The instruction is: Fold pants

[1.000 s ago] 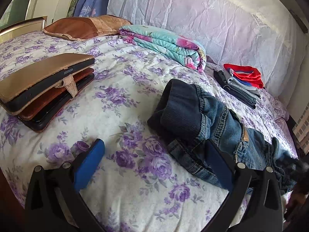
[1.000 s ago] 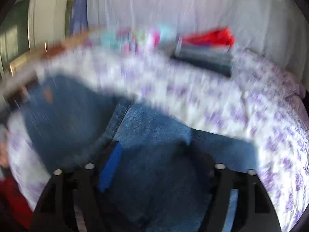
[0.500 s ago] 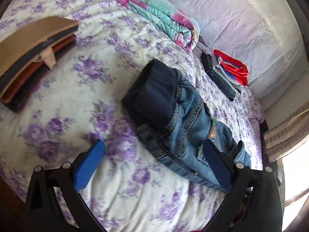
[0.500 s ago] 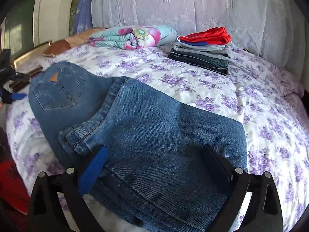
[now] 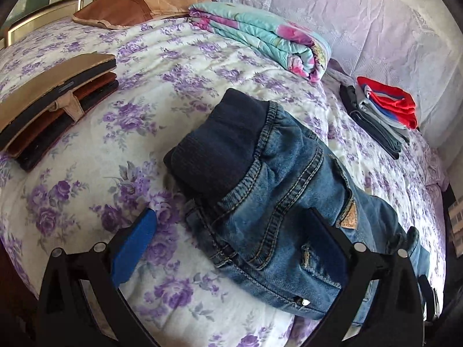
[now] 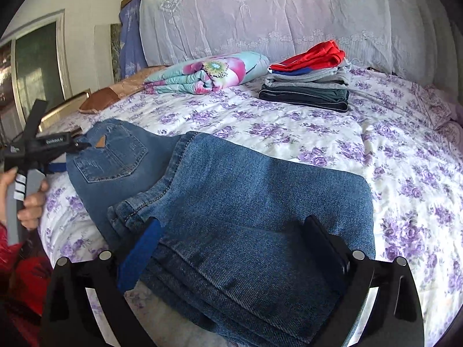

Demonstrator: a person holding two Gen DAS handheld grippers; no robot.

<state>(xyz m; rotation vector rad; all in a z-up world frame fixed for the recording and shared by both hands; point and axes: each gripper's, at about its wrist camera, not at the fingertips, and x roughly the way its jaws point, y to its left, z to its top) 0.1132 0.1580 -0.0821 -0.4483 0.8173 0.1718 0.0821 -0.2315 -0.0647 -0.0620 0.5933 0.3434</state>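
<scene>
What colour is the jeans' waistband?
Dark navy ribbed waistband on blue denim jeans; clearest in left wrist view.

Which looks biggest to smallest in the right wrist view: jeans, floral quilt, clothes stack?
1. Jeans, though nearest the camera.
2. Floral quilt.
3. Clothes stack, close to the quilt in size, so that order is unsure.

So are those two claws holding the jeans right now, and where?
Nothing is held: the left gripper and right gripper are open above the jeans.

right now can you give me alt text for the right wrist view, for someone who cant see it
Blue jeans lie partly folded on a purple-flowered bedspread, the open right gripper over the folded legs. The left gripper is by the waist end; behind sit a stack of folded clothes and a floral quilt.
</scene>
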